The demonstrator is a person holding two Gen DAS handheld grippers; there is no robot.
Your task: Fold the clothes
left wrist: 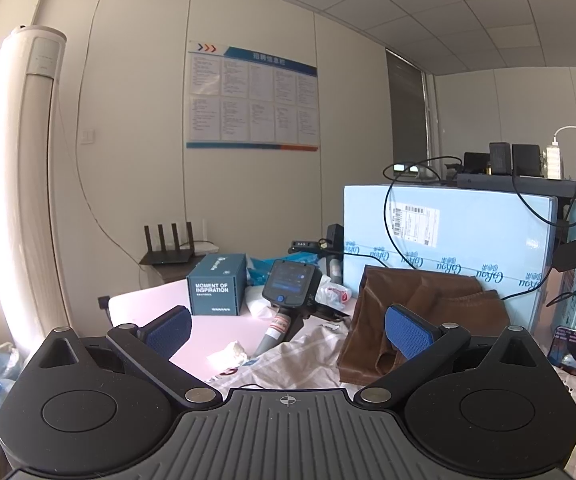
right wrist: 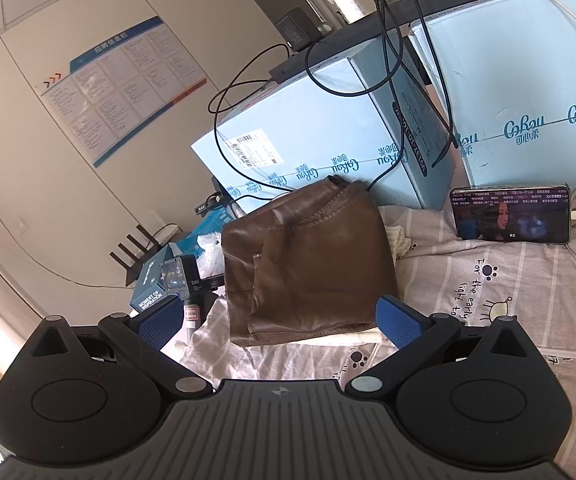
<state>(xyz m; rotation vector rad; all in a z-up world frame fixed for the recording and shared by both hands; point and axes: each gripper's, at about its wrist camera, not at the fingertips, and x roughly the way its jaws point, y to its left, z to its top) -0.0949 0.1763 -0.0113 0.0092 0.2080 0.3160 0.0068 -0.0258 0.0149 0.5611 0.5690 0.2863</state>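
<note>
Folding stage: judging by the compact, squared-off shape of the brown garment (right wrist: 308,260), the folding looks largely done — the bundle lies flat on the printed sheet (right wrist: 488,280), its far edge against the pale blue boxes (right wrist: 308,132).
Left gripper (left wrist: 288,330): jaws spread wide, nothing between them; it points over the table towards the wall, with the garment ahead and to its right, apart from the pads.
Right gripper (right wrist: 279,318): also wide open and empty — it is angled down at the near edge of the garment, the blue pads either side of that edge but not visibly touching it.
Why so placed: both tools seem clear of the cloth so the fold can settle without being dragged.
Clutter: a teal box (left wrist: 216,290) and a handheld device (left wrist: 290,284) sit left of the garment, well clear of it.
Phone (right wrist: 510,214): propped against the boxes to the right, screen lit.
</note>
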